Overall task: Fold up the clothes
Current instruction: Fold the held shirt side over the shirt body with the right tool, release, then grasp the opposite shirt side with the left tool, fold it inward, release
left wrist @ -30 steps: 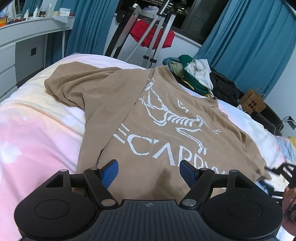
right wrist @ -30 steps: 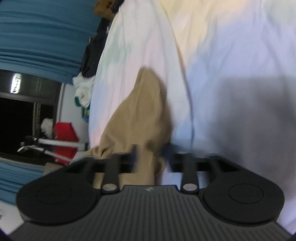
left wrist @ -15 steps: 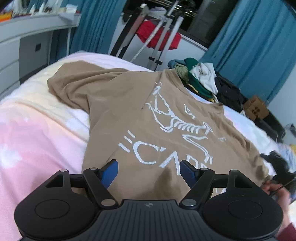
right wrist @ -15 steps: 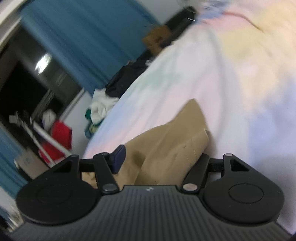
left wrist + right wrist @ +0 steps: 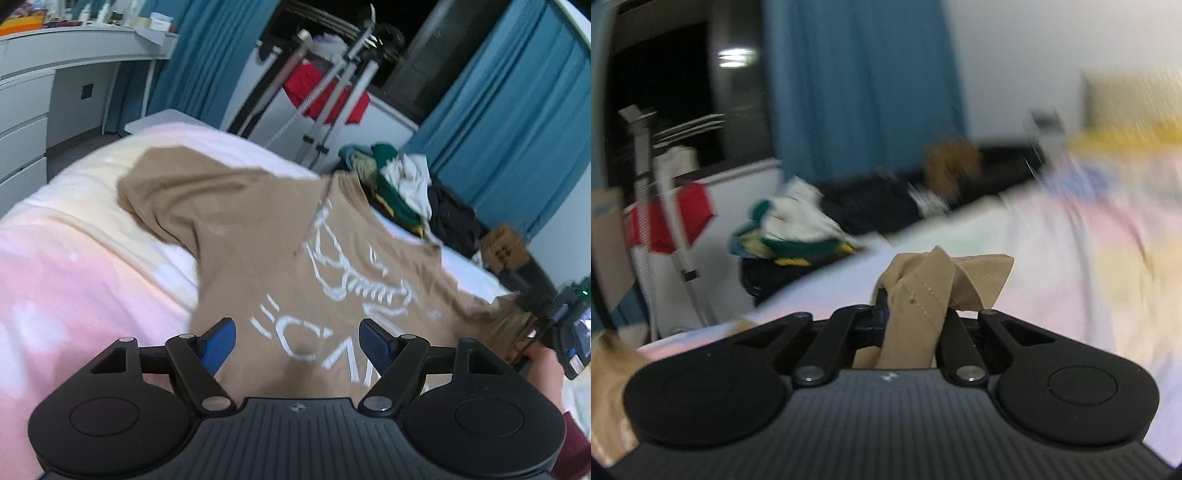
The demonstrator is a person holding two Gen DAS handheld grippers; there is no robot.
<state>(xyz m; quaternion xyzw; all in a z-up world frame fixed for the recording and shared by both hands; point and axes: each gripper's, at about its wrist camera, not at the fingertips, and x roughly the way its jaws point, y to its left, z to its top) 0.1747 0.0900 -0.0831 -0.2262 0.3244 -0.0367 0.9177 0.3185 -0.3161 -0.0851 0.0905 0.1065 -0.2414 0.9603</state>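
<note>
The tan T-shirt (image 5: pixel 280 236) lies spread on the bed (image 5: pixel 74 266) beneath the wide-open left tool (image 5: pixel 297 338), its bunched hem clamped in the closed right tool (image 5: pixel 916 299).

I see a tan T-shirt (image 5: pixel 258 236) with white skeleton print and lettering on a pink, cream and white bedsheet (image 5: pixel 74 266), teal-blue curtains (image 5: pixel 517 140) behind, and blue pads (image 5: pixel 218 341) on my black left gripper (image 5: pixel 297 338).

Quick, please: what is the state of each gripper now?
Left gripper: open, holding nothing, above the tan printed cotton T-shirt.
Right gripper: closed on a bunched edge of the T-shirt.
</note>
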